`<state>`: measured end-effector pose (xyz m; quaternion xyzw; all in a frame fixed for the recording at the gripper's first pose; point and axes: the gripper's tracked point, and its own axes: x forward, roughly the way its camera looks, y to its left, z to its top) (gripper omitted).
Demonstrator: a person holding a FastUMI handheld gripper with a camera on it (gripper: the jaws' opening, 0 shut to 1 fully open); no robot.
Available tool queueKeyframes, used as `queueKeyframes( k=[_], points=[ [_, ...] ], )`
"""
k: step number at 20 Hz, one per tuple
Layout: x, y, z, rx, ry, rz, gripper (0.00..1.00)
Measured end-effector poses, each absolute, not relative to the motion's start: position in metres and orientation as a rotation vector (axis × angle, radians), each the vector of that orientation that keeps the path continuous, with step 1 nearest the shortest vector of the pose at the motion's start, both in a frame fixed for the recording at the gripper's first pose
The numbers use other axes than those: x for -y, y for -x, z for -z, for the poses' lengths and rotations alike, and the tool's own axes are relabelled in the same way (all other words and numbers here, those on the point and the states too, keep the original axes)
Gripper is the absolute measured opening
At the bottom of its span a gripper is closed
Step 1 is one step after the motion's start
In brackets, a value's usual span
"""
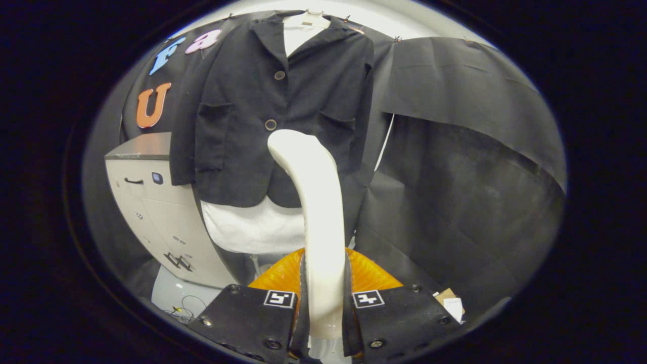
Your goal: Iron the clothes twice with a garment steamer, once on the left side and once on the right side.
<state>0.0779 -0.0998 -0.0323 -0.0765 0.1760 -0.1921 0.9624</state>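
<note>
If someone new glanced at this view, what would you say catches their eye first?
First the white garment steamer, rising between the fingers of the tool, which is shut on its handle. Just beyond its head hangs the black jacket over a white shirt, with a grey cabinet beside it.

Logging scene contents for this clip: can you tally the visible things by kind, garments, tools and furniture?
Garments: 2, the black jacket and the white garment under it
Tools: 1, the steamer, gripped between the fingers of the gripper
Furniture: 1, the grey cabinet beside the jacket
Total: 4
</note>
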Motion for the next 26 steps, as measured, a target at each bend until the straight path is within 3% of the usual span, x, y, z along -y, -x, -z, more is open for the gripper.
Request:
queueKeyframes(
  k=[11,19,26],
  points=[
    [0.103,-0.003,-0.062,-0.173,0.122,0.191,0.29],
    [0.15,0.068,-0.075,-0.128,0.091,0.027,0.29],
    [0.199,0.099,-0.065,-0.138,0.031,0.074,0.29]
  ],
)
